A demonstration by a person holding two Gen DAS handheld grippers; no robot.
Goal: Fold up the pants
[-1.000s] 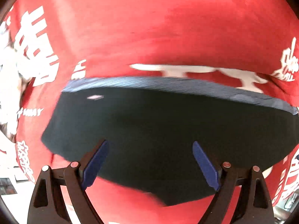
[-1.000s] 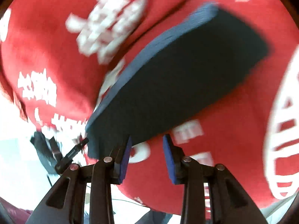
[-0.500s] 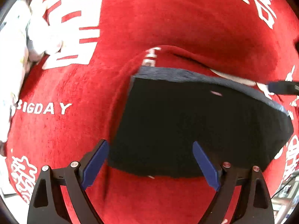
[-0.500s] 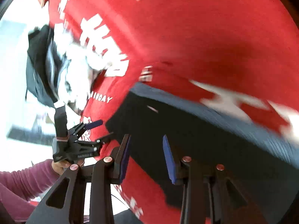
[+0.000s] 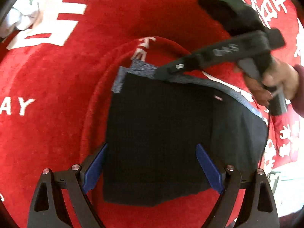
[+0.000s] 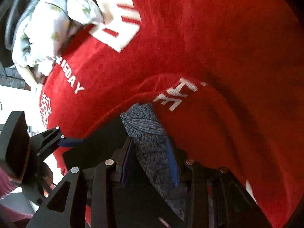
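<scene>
**While the Right Tongs Straddle the Waistband, a Snag Threatens the Fold**

While the pants (image 5: 161, 133) lie as a compact dark rectangle on the red cloth (image 5: 57, 123), the fold appears largely made, and the remaining risk sits at the grey waistband (image 6: 152, 142).

Left tongs (image 5: 152, 169): released, jaws wide, hovering above the edge of the pants opposite the waistband, gripping nothing.

Right tongs (image 6: 150, 163): partly closed, with the waistband running between the pads. Whether the pads press the fabric cannot be told.

Findings:
- If the right tongs hold the waistband and lift away unreleased, the top layer would likely peel back and undo the fold.
- At the waistband corner, a ridge of red cloth is humped up against the pants; a pad could pinch it together with the waistband and drag both.
- A light crumpled garment (image 6: 47, 28) lies well beyond the waistband, clear of the work.
</scene>
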